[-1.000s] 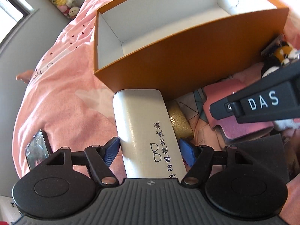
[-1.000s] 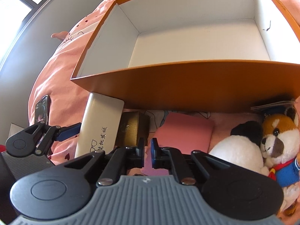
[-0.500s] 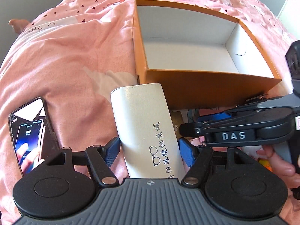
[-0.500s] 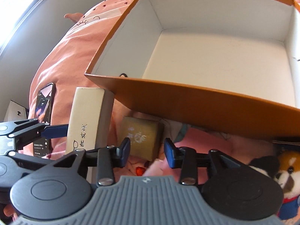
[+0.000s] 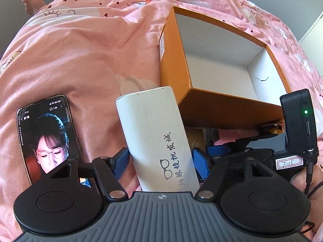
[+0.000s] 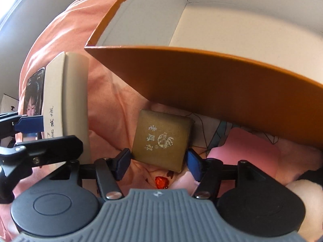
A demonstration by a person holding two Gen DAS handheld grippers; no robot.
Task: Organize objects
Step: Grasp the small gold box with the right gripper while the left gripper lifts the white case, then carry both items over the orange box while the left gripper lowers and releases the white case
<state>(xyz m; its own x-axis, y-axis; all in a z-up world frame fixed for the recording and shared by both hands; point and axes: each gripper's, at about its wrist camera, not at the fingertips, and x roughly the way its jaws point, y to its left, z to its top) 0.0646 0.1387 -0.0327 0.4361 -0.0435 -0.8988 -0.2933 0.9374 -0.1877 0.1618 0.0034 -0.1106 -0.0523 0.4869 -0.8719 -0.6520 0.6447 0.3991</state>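
My left gripper is shut on a long white glasses case with a glasses logo, held lifted left of the orange box; the case also shows in the right wrist view. The orange box has a white, empty inside. My right gripper is open, its blue fingertips on either side of a small gold square box lying on the pink bedding below the orange box wall.
A phone with a lit screen lies on the pink bedspread at the left. A pink wallet, a small red object and a plush toy lie near the right gripper. A bare foot is far left.
The right gripper opened wider and moved down around the gold box. The left gripper, still holding the glasses case, swung so the orange box now lies to its right.
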